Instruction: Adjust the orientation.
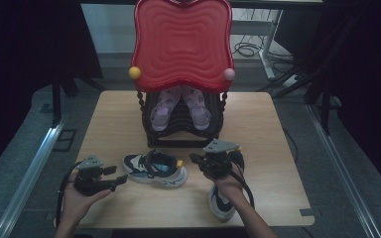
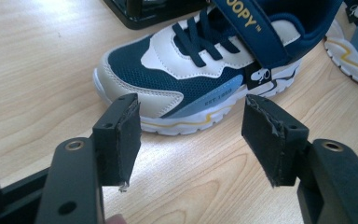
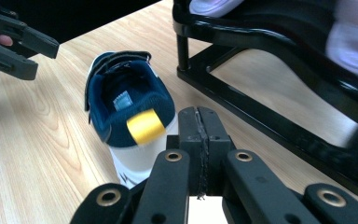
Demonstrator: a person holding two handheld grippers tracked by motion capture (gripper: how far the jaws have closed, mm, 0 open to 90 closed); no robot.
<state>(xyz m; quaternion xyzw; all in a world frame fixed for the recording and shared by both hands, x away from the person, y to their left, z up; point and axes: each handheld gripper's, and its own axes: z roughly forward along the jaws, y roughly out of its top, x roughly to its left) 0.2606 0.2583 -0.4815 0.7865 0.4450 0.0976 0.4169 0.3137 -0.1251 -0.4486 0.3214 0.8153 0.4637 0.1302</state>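
left gripper [image 1: 120,174]: jaws standing wide, gripping nothing, lining up on the toe of the navy sneaker [image 1: 155,168], likely for a side grab.
right gripper [image 1: 194,159]: pads pressed together, empty, pointing at that shoe's heel by the yellow pull tab [image 3: 144,126].
second sneaker [image 1: 222,201]: lying under the right hand, near the table [image 1: 273,144] edge.
shoe rack [image 1: 183,130]: holding a pink pair [image 1: 181,106], probably the destination.

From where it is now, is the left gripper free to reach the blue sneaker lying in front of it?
Probably yes. The left gripper is open and faces the blue sneaker's side, with bare table between. The right gripper, shut, sits at the heel end, off that path.
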